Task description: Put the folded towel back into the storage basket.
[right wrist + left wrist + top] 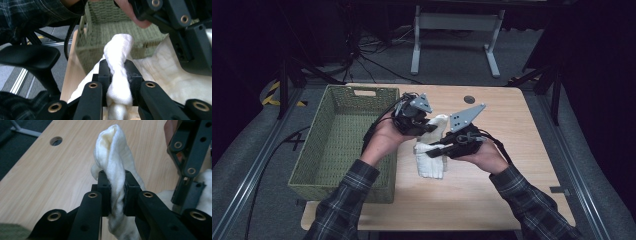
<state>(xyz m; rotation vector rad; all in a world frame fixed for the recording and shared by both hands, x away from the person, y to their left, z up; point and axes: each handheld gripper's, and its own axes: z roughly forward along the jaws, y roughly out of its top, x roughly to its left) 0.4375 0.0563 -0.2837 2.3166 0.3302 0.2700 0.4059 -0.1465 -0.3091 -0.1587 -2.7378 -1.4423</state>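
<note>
Pinching a bunched fold of the white cloth (113,170), the left tool (114,192) has its two black jaws drawn nearly together, the fabric squeezed between the pads and rising past them in a twisted roll. In the high view the left tool (414,117) sits at the cloth's far end, toward the worktop's far edge, just beside the basket. The right tool (117,75) is clenched the same way on another gathered edge of the cloth (118,72), which bulges out above and below its pads. Seen from above, the right tool (447,149) grips the cloth partway down its right side.

Between the two tools the white cloth (432,150) hangs as a folded, elongated bundle. Its long axis runs roughly from the far edge toward the near edge of the worktop (492,190), with the lower end toward the person. It lies over the middle of the worktop, close to the right wall of the green woven basket (332,145), which stands at the left edge.
</note>
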